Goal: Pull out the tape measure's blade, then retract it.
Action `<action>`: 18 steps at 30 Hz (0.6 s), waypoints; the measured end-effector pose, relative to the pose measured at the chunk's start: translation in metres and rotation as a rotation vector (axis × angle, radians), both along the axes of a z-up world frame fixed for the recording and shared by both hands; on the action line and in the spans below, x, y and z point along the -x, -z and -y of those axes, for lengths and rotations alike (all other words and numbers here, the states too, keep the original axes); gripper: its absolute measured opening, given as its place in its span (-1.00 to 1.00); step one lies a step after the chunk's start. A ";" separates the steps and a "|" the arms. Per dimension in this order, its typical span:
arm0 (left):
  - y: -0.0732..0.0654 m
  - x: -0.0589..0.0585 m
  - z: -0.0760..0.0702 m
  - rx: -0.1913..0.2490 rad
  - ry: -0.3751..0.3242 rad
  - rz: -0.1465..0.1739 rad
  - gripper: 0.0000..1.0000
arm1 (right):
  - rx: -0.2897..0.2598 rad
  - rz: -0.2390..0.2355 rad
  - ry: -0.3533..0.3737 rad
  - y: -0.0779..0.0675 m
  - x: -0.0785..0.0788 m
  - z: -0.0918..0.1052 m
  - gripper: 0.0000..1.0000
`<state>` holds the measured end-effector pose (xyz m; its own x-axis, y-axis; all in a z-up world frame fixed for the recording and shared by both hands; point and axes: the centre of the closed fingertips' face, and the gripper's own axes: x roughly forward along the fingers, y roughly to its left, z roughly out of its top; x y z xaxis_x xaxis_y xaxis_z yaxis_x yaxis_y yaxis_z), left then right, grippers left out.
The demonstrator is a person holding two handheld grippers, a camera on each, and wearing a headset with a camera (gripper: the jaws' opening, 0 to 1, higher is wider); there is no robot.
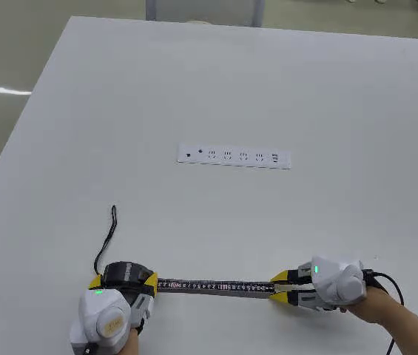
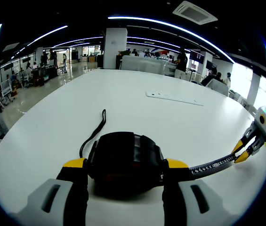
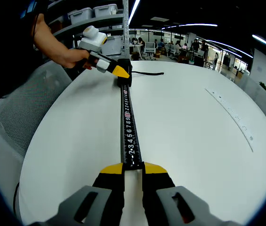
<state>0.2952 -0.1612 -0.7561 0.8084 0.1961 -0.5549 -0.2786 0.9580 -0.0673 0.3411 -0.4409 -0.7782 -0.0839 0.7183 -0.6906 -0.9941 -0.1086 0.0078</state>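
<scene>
Left gripper (image 1: 123, 282) is clamped on the tape measure case (image 1: 127, 272), near edge of the white table (image 1: 231, 96). The blade (image 1: 216, 285) lies flat, pulled out to the right gripper (image 1: 281, 287), whose jaws are pinched on its end. The hook is hidden, probably between them. The wrist strap (image 1: 107, 240) trails toward the power strip (image 1: 234, 156).

Bright even overhead light, soft shadows, fisheye-warped edges

The tip of the blade (image 3: 130, 132) hides in the right gripper (image 3: 133, 167). The left gripper (image 1: 123, 282) covers part of the case (image 1: 126, 271) (head view). Markings on the strip (image 1: 234, 156) are unreadably small.
</scene>
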 end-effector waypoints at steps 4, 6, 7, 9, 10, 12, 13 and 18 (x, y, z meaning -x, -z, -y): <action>0.000 0.000 0.000 0.001 0.001 -0.001 0.21 | -0.001 0.000 -0.002 -0.001 0.001 -0.003 -0.78; -0.001 -0.001 0.000 0.002 0.001 -0.002 0.21 | -0.003 0.003 -0.002 -0.001 0.001 -0.005 -0.78; -0.001 -0.001 0.000 0.004 0.001 -0.002 0.21 | -0.004 0.004 -0.003 -0.002 0.001 -0.007 -0.78; 0.000 -0.001 0.000 0.003 0.003 -0.003 0.21 | -0.005 0.003 -0.002 0.000 0.001 -0.008 -0.78; 0.000 -0.001 0.000 0.003 0.003 -0.003 0.21 | -0.006 0.005 -0.002 0.000 0.001 -0.009 -0.78; 0.000 0.000 0.000 0.004 0.003 -0.004 0.21 | -0.008 0.002 -0.002 0.000 0.003 -0.011 -0.77; 0.000 0.000 0.000 0.004 0.004 -0.004 0.21 | -0.008 0.001 -0.002 0.000 0.003 -0.012 -0.77; 0.001 0.000 0.000 0.006 0.003 -0.005 0.21 | -0.013 -0.002 0.001 -0.001 0.006 -0.017 -0.77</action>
